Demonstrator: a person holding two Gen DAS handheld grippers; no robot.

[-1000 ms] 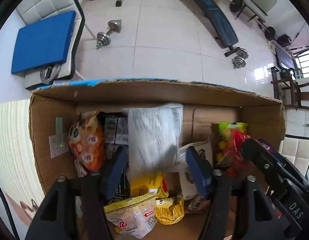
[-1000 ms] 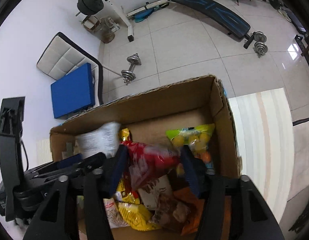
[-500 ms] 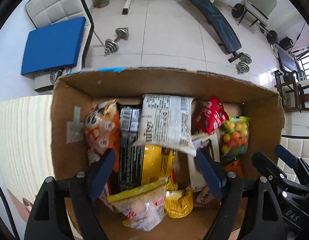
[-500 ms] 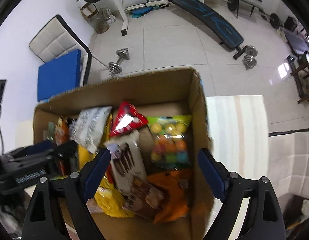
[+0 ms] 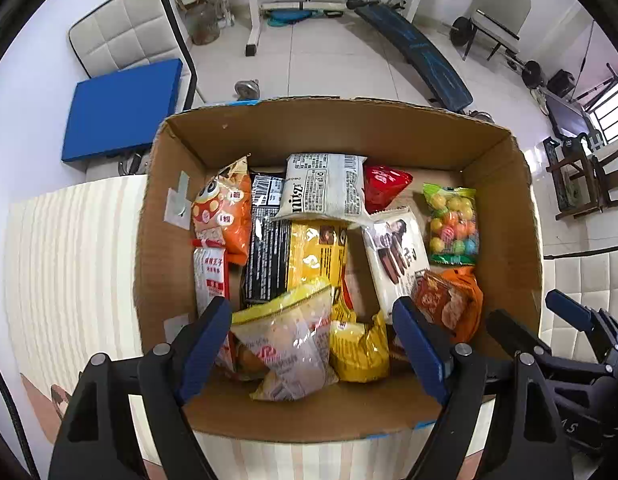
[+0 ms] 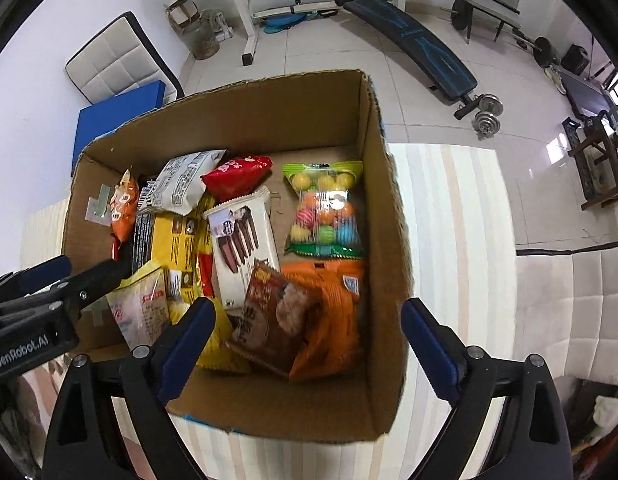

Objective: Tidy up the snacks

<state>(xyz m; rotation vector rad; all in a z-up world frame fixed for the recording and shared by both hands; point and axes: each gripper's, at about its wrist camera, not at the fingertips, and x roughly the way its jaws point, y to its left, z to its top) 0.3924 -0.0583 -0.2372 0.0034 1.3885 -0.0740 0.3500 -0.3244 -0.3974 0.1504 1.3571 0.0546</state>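
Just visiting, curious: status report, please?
Left gripper open, empty. Right gripper open, empty. Snacks packed in cardboard box. Nothing blocking.

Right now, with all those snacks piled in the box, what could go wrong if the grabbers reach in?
The white printed packet lies loosely on top of the yellow pack, so it may slide when touched. The cardboard box wall stands close to the right gripper, whose open fingers could bump it. The candy ball bag looks soft and could get squashed if pinched hard.

Snacks [image 5: 309,264] crowd the box [image 5: 349,132]; bare floor shows only along its far wall and right-far corner.
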